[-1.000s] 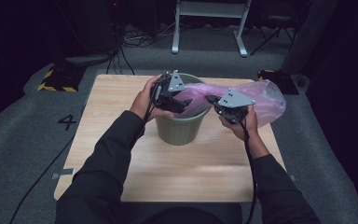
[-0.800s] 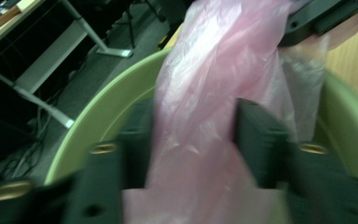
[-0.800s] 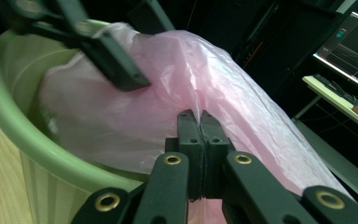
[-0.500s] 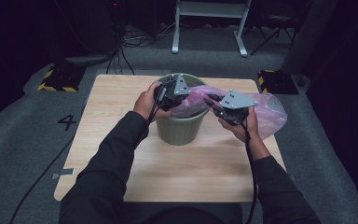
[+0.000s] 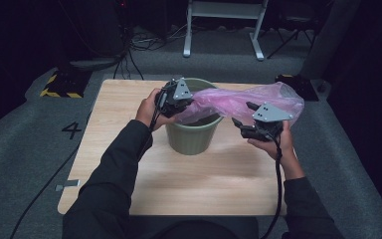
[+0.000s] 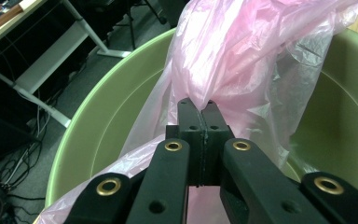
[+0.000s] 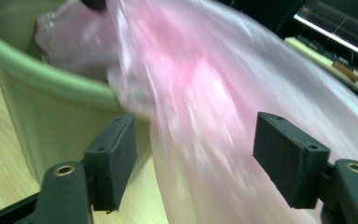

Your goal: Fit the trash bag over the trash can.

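Grey floor beside surface (image 5: pixel 129 174) reads "4" (image 5: pixel 72 130). Left gripper (image 6: pixel 200 109) clenched on translucent pink bag (image 5: pixel 238 99) over green bin (image 5: pixel 191 137); right gripper (image 7: pixel 193 154) released, bag between jaws.

Digit "4" on grey floor mat (image 5: pixel 72 130), left of table; nothing else legible.

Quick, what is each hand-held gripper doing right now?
Left hand-held gripper: closed on the pink bag.
Right hand-held gripper: open, holding nothing.
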